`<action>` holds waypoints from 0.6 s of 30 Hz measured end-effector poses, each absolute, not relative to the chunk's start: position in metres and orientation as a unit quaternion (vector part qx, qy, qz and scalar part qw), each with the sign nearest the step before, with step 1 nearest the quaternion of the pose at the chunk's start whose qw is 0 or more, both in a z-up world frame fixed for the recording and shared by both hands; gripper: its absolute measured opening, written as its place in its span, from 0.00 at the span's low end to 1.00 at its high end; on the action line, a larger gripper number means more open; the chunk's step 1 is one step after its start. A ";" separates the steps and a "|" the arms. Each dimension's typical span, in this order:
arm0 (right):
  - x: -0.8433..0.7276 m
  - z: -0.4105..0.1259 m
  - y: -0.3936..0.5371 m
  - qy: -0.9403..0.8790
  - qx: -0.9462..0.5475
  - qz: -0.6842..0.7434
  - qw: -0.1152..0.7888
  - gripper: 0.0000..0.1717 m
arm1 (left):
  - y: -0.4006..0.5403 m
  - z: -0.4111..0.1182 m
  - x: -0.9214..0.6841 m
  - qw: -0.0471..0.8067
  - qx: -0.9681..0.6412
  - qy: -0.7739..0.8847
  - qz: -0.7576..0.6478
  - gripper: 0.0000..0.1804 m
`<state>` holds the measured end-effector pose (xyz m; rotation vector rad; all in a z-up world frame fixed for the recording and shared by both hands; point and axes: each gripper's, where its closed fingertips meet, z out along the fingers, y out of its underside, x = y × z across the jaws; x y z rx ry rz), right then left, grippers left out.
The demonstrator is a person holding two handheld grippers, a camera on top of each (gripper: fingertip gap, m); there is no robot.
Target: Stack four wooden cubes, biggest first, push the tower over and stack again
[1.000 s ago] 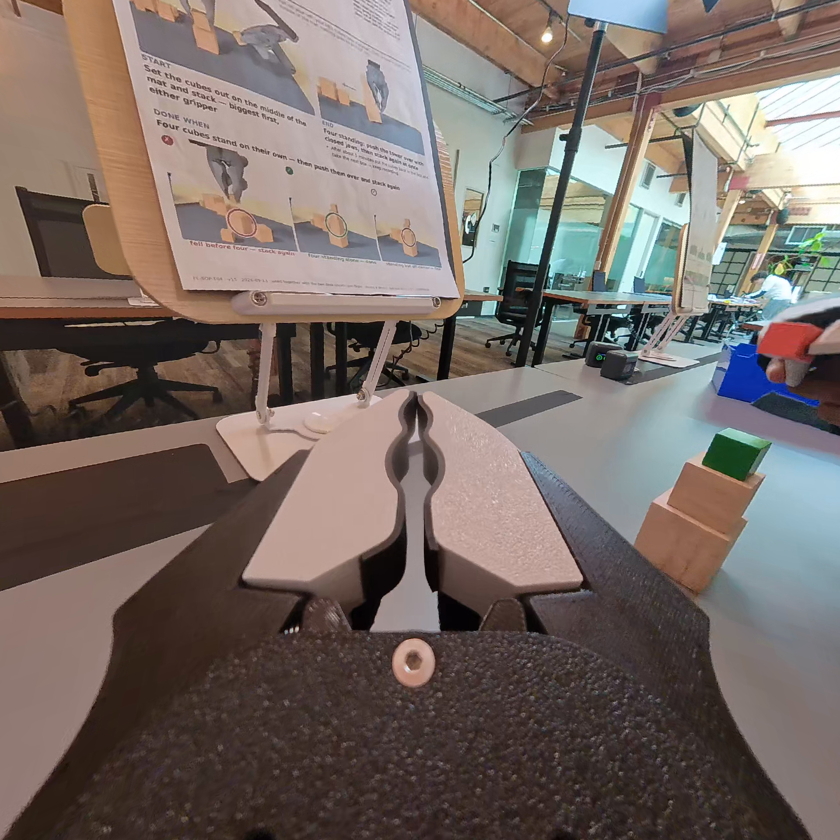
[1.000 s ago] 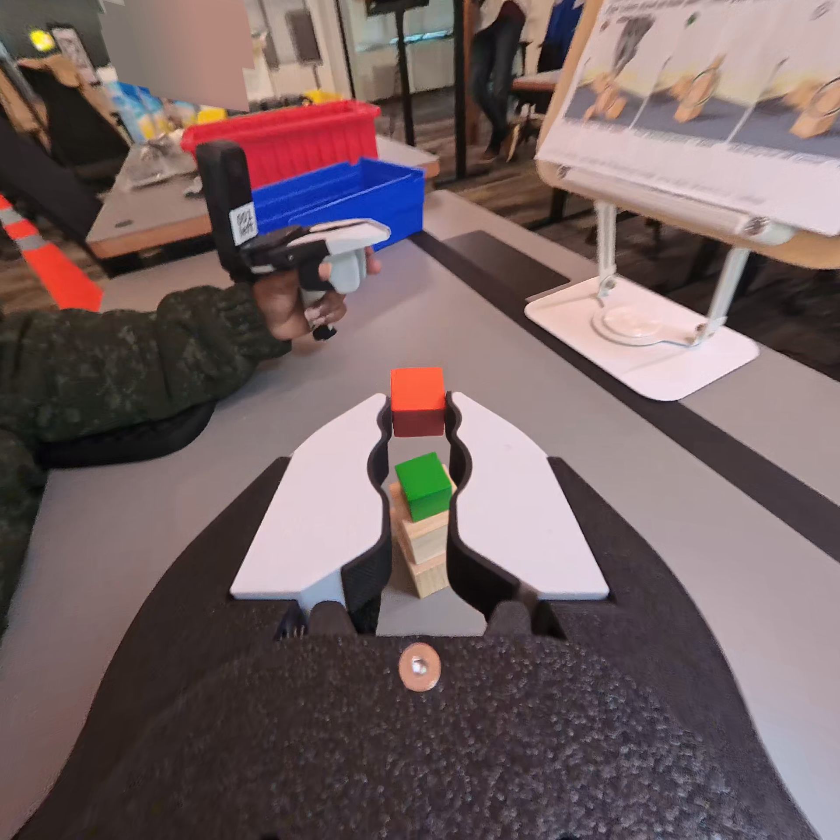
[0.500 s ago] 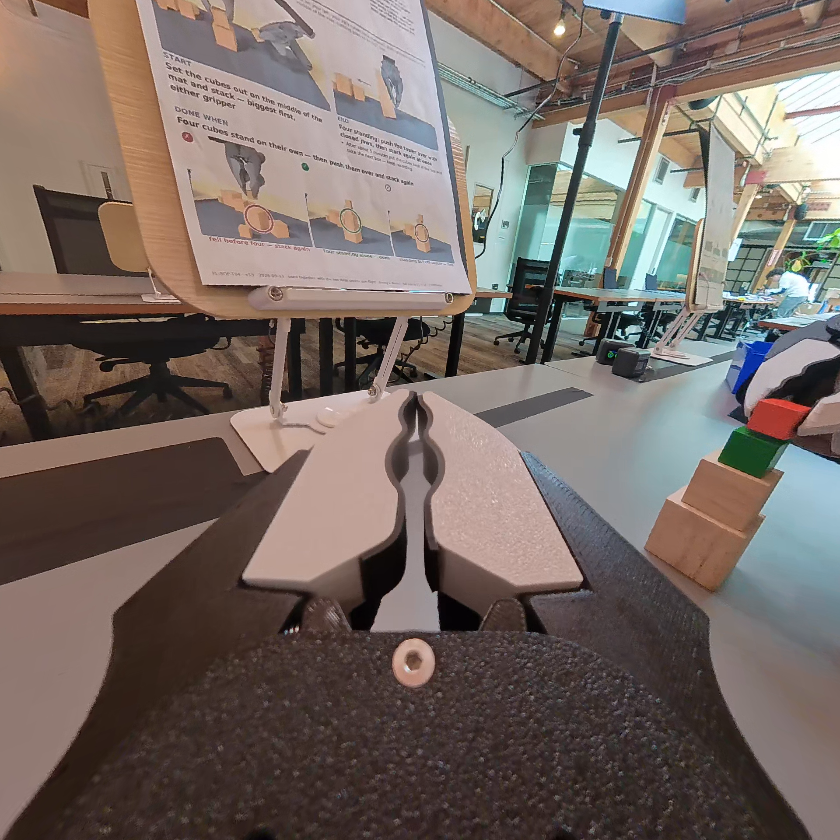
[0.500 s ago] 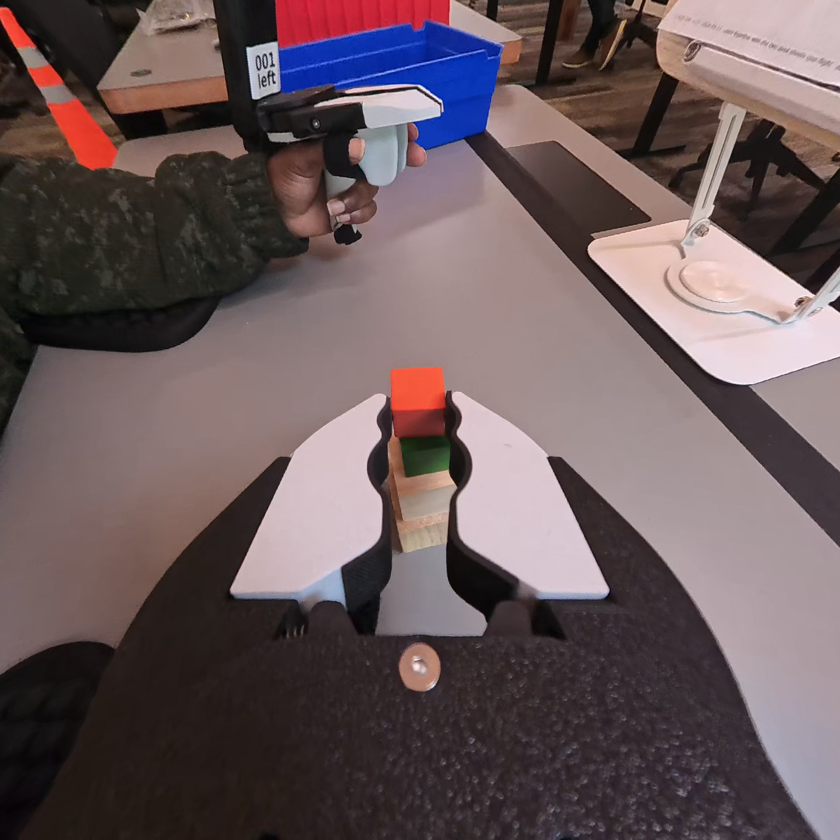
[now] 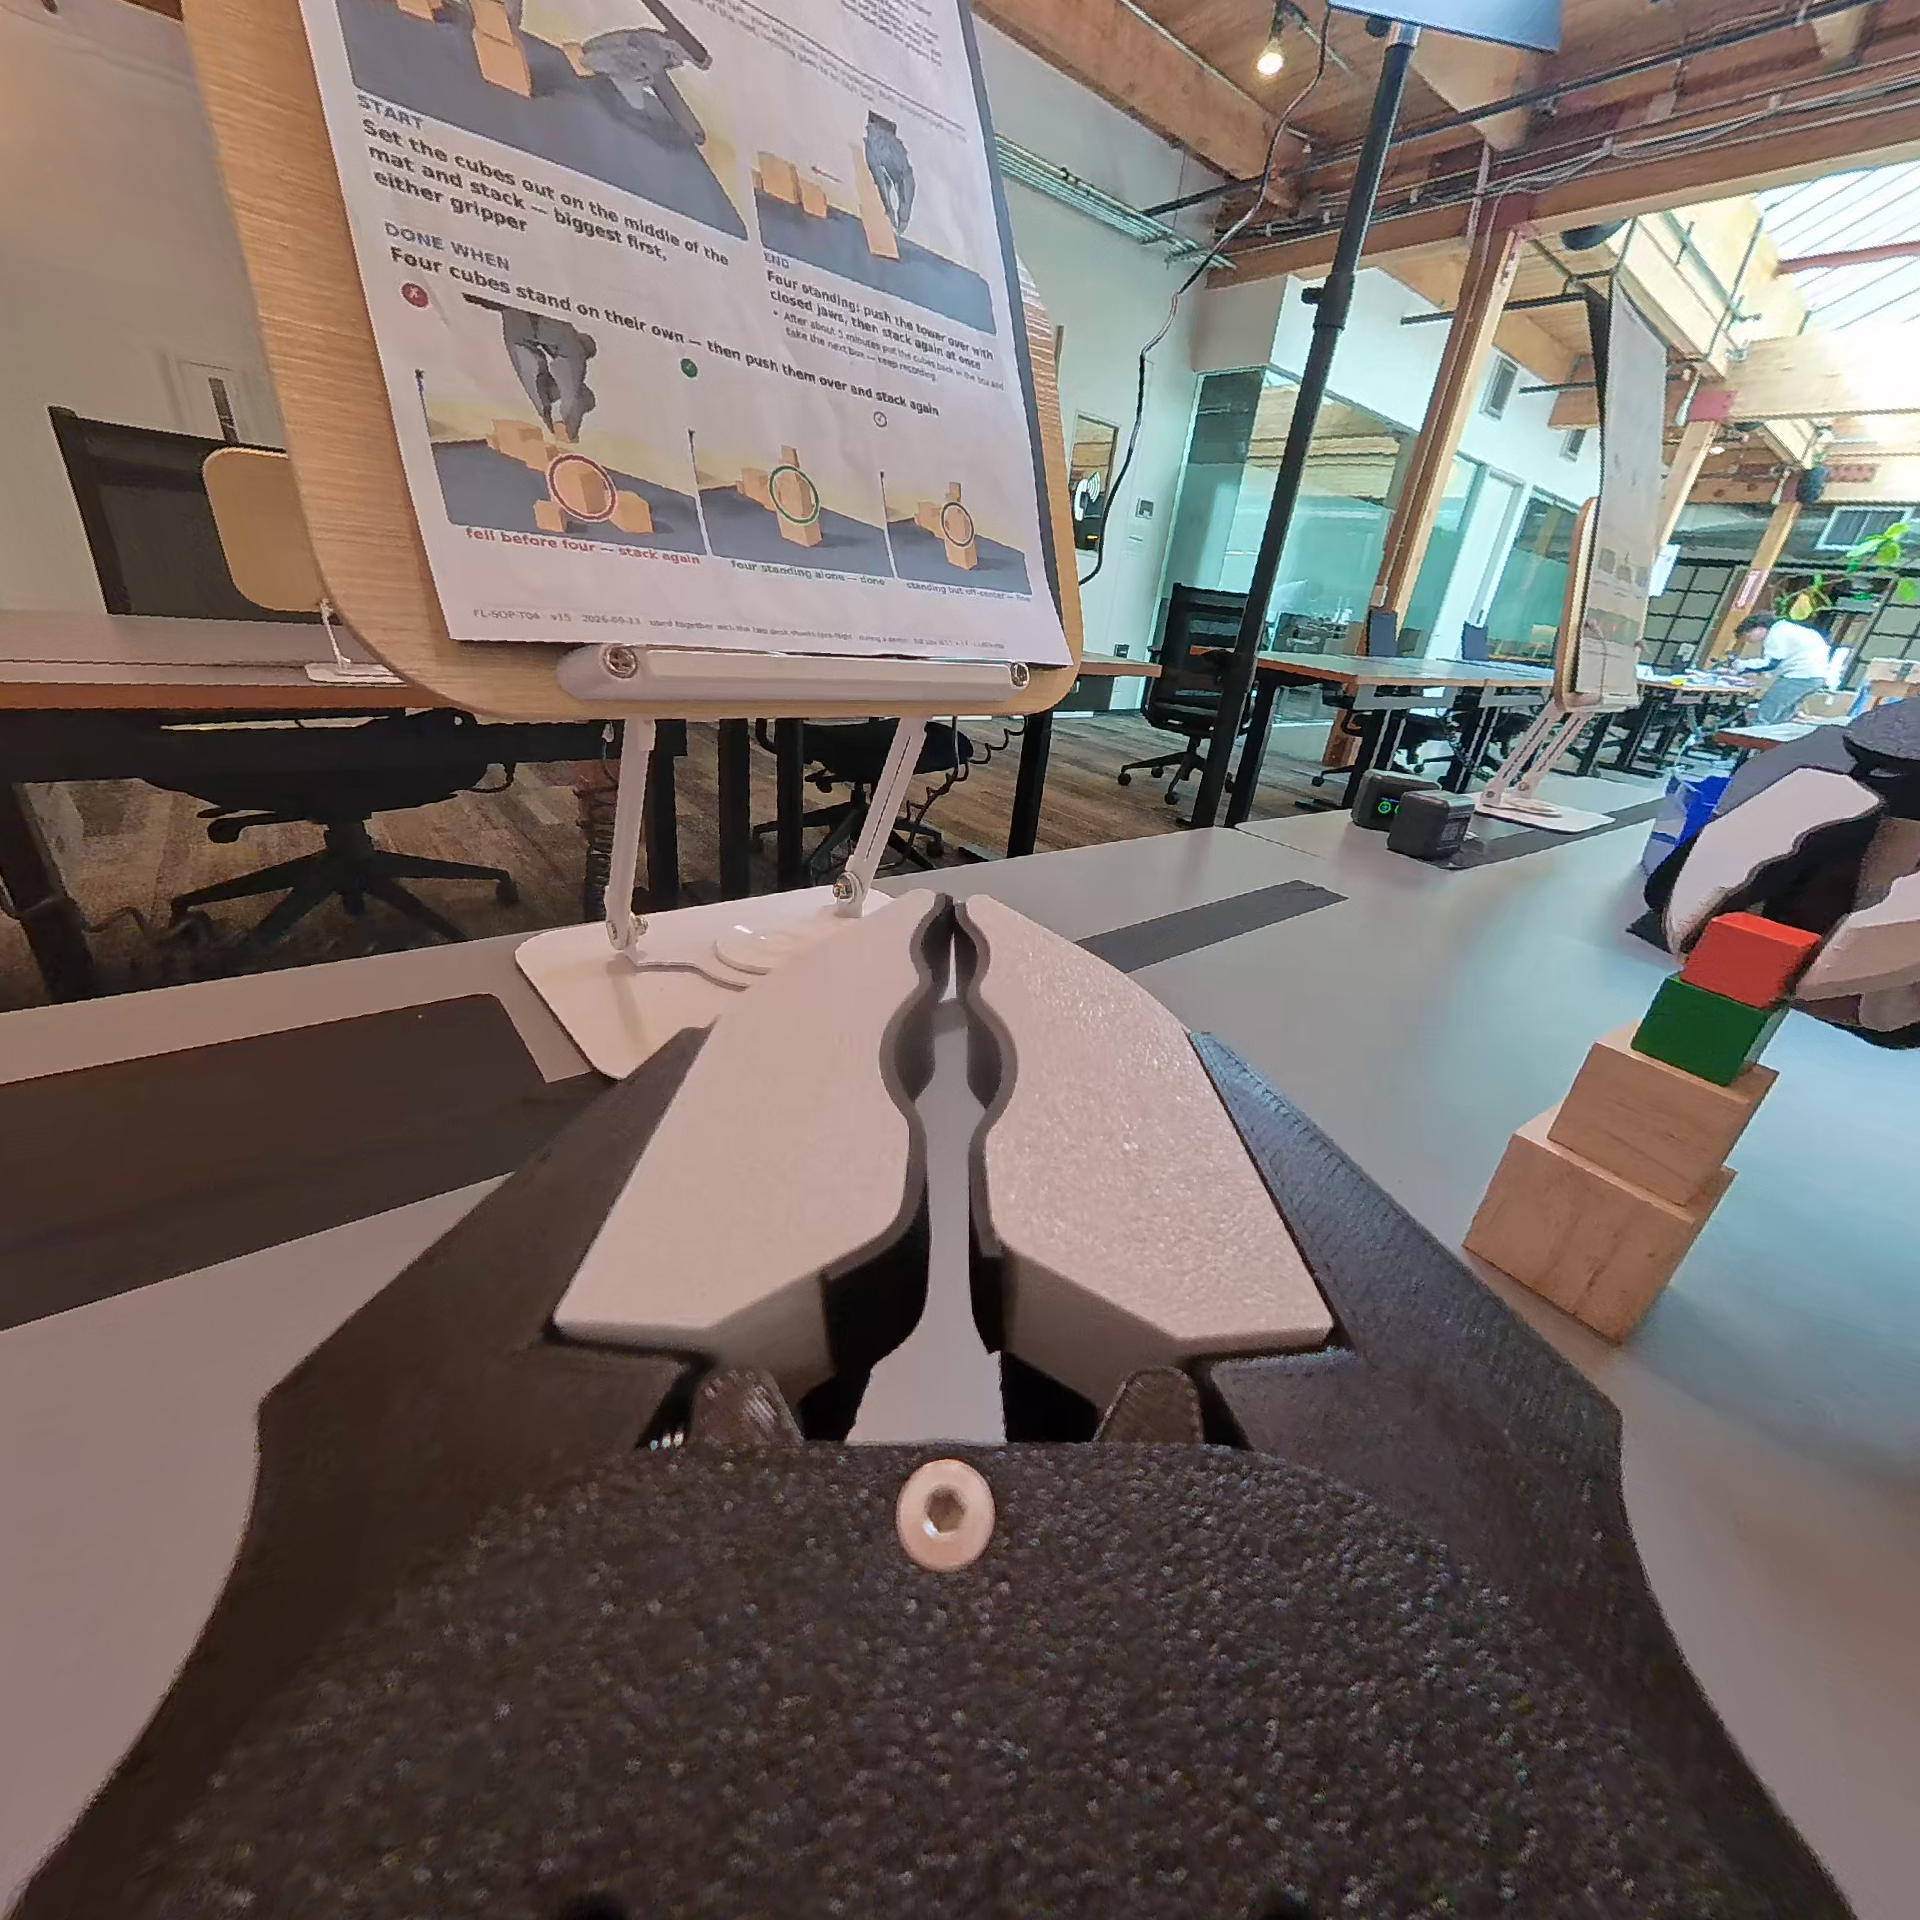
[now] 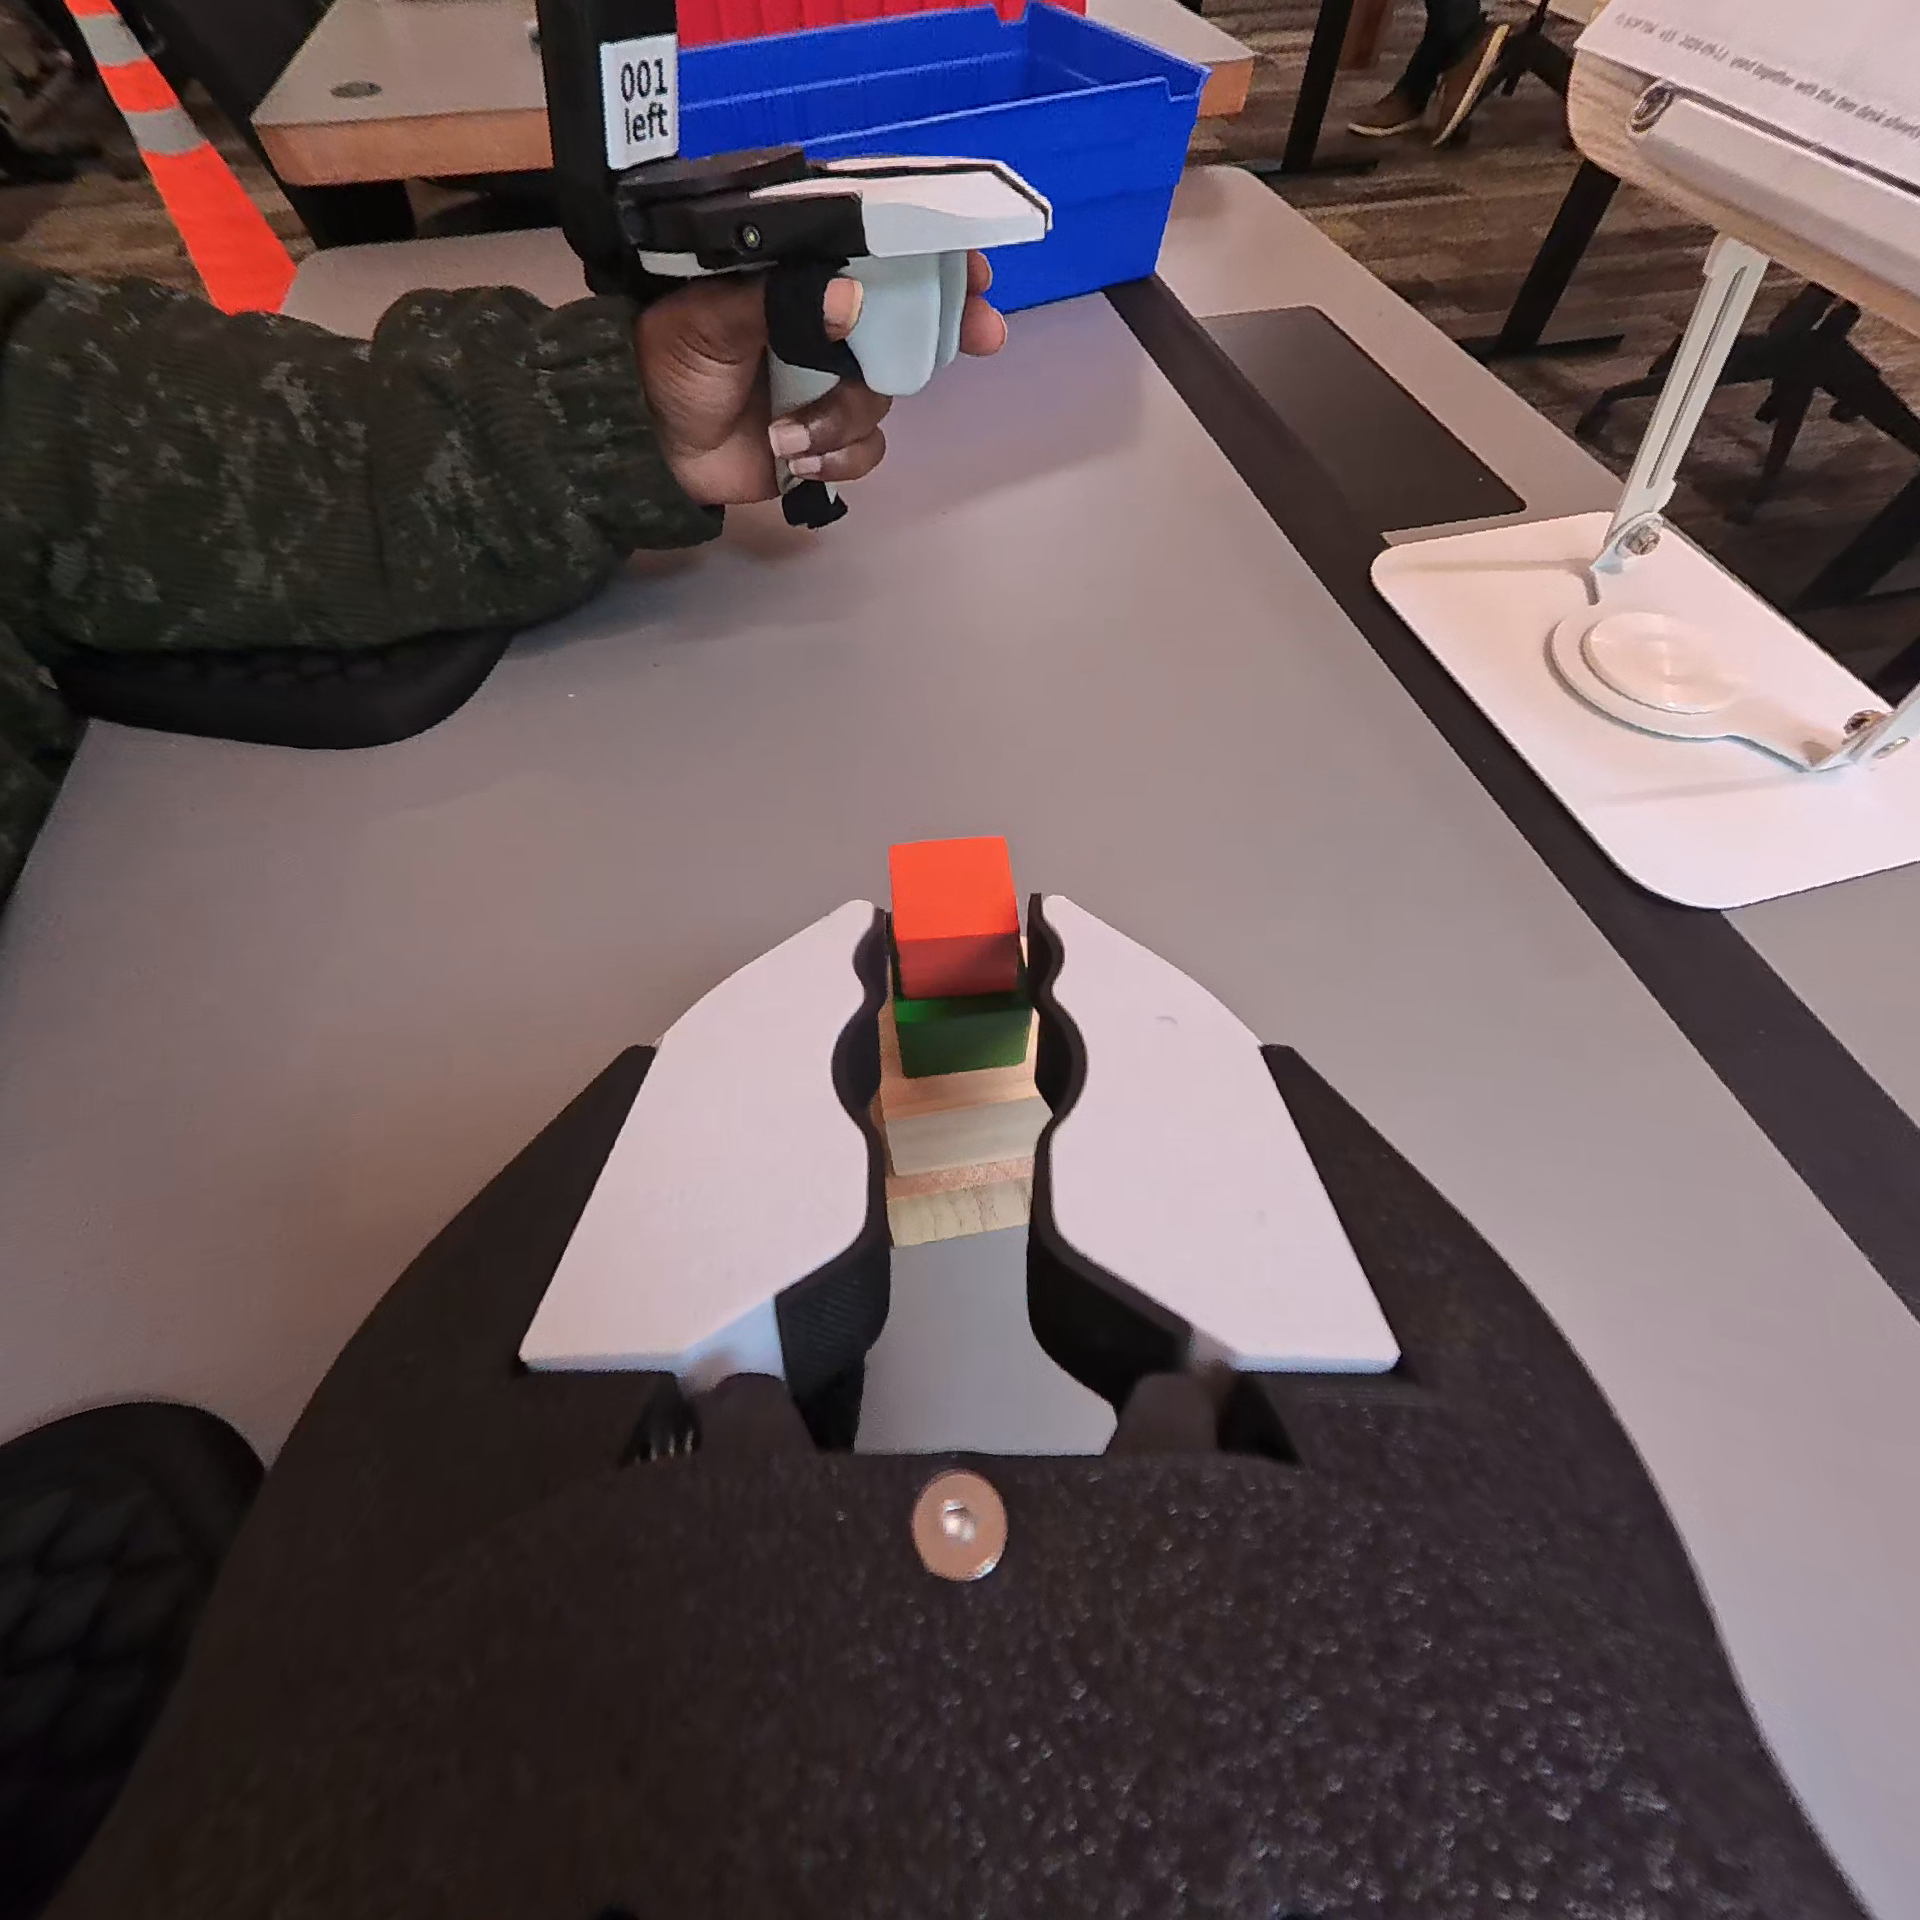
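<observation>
Left wrist view:
- Left gripper has its jaws fully closed, tips meeting, nothing between them. It sits over the grey table, well to the left of the stack and not touching it.
- Stack, bottom to top: large wooden cube, smaller wooden cube, green cube, red cube. Four high and upright, each layer a bit off-centre from the one below.
- Red cube rests flat on the green one. Right gripper is at the top of the stack, one white finger on either side of the red cube.
- Beyond the stack on the left: white stand carrying a wooden board with a printed sheet.

Right wrist view:
- Right gripper looks down on the stack, jaws part-open and straddling the red cube.
- Left pad is at or against the cube's side. Right pad stands just off it, with a thin strip of wood showing in the gap. So it isn't clamped; I judge the cube is carried by the green cube, not by the fingers.
- Both wooden cubes show below the green one, between the fingers.
- Beyond the stack, well apart: a hand holds the left gripper above the table. Blue bin sits further behind it.
- Stand base is right of the stack, past a dark strip.
</observation>
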<state>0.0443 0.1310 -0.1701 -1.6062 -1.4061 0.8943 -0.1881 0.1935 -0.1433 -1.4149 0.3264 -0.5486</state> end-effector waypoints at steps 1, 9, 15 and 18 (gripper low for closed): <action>0.044 -0.170 0.131 -0.557 -0.635 0.353 0.402 0.15 | 0.193 -0.143 -0.188 0.713 -0.638 0.148 -0.249 0.00; 0.046 -0.168 0.131 -0.553 -0.631 0.359 0.408 0.13 | 0.193 -0.143 -0.187 0.715 -0.636 0.149 -0.250 0.00; 0.048 -0.168 0.130 -0.553 -0.630 0.362 0.407 0.13 | 0.190 -0.139 -0.186 0.720 -0.626 0.152 -0.258 0.00; 0.048 -0.167 0.130 -0.553 -0.629 0.363 0.408 0.13 | 0.190 -0.139 -0.186 0.719 -0.626 0.153 -0.259 0.00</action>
